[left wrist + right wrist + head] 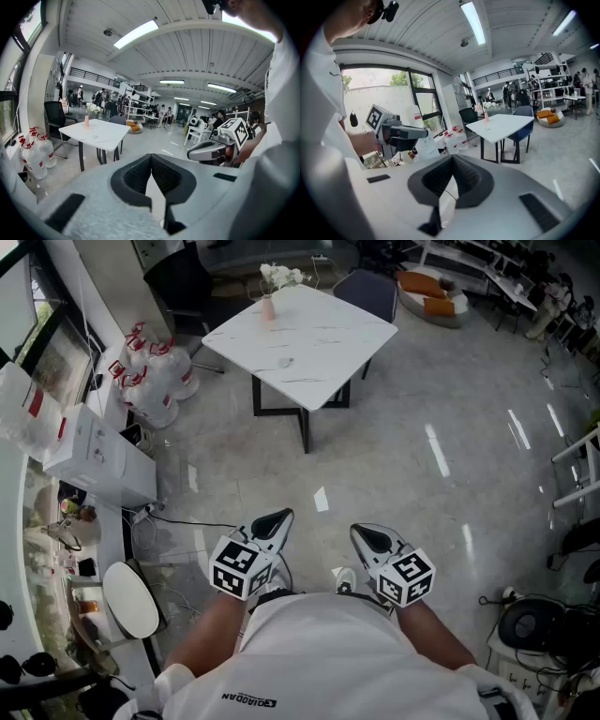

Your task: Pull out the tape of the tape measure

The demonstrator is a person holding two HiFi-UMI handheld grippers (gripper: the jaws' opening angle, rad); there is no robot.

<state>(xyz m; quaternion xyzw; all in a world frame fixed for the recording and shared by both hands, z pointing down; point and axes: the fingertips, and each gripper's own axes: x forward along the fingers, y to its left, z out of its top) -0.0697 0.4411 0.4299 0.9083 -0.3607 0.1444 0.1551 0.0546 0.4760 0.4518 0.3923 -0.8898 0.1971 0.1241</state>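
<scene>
No tape measure can be made out for certain in any view. A small pale object (284, 362) lies on the white marble-topped table (319, 334), too small to identify. That table stands a few steps ahead of me, with a pink vase of white flowers (269, 306) near its far edge. I hold both grippers close to my body over the floor, far from the table. My left gripper (277, 518) is shut with nothing in it, its jaws meeting at the tip (151, 157). My right gripper (361, 532) is likewise shut and empty (452, 158).
Several large water jugs (150, 371) and a white box (98, 451) stand along the left wall by the window. A dark chair (370, 292) sits behind the table. A round white stool (131, 599) is at my left, and a black fan base with cables (530, 624) at my right.
</scene>
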